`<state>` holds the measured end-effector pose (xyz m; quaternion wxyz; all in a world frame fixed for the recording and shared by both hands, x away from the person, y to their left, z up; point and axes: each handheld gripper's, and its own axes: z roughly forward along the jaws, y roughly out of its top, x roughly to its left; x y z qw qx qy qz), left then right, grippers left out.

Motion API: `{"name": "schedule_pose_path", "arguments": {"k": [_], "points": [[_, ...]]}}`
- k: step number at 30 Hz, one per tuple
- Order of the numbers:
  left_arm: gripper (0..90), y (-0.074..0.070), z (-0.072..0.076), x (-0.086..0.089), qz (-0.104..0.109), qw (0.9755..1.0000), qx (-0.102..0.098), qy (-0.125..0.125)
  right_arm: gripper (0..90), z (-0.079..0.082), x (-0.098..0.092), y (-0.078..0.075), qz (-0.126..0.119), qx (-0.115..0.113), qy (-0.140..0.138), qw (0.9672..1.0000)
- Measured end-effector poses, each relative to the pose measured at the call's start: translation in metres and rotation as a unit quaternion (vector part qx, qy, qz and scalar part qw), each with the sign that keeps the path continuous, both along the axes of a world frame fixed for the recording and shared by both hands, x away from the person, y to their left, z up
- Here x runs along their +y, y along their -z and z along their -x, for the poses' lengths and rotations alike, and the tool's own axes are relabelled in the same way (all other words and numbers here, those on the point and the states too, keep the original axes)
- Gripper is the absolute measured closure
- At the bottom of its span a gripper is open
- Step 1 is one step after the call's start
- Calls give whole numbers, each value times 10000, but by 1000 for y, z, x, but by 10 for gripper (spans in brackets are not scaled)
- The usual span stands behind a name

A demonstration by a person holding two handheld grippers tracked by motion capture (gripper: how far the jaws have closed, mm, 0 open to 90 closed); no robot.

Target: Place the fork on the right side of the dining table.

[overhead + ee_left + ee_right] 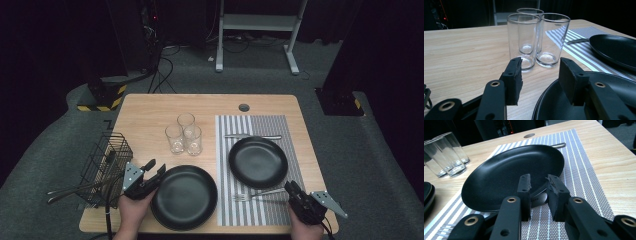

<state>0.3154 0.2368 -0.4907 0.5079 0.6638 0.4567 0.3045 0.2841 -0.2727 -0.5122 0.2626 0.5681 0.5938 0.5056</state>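
My right hand-held gripper point(292, 188) sits at the near right corner of the counter point(150, 115), over the striped placemat point(250, 125), with the fork point(257, 194) lying crosswise on the mat just in front of the plate point(257, 162). In the right gripper view the jaws stand narrowly parted around the fork's handle end point(541, 198); I cannot tell whether the pads actually press on it. The job, as I read it, is setting the fork beside that plate — so I'd keep the handle flat on the mat, nudge it square to the mat's stripes, and let go low rather than dropping it

My left hand-held gripper point(156, 169) hovers open at the far left rim of the second black plate point(184, 196), near the counter's front edge, holding nothing

Room is tight: the plate rim rises right ahead of the right jaws, and the mat's near edge is close to the counter's front edge. A knife point(252, 136) lies beyond the plate. Three glasses point(183, 134) stand mid-counter, well apart from the fork, and a wire basket point(106, 165) hangs off the left edge — I'd keep clear of both
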Motion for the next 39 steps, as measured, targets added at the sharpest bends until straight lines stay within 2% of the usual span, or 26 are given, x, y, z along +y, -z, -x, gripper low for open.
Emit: {"name": "schedule_pose_path", "arguments": {"k": [7, 13, 28, 39], "points": [[533, 0, 0, 0, 11, 10000, 5, -5, 733, 0, -2, -1, 18, -17, 64, 10000], [533, 2, 0, 0, 16, 10000, 43, 1, 734, -1, 1, -2, 71, -41, 10, 10000], [537, 2, 0, 0, -21, 10000, 46, -4, 737, 0, 26, -4, 304, -128, -374, 9988], [544, 3, 0, 0, -128, 9999, 57, 31, 740, -3, 51, -4, 465, -123, -744, 9961]]}}
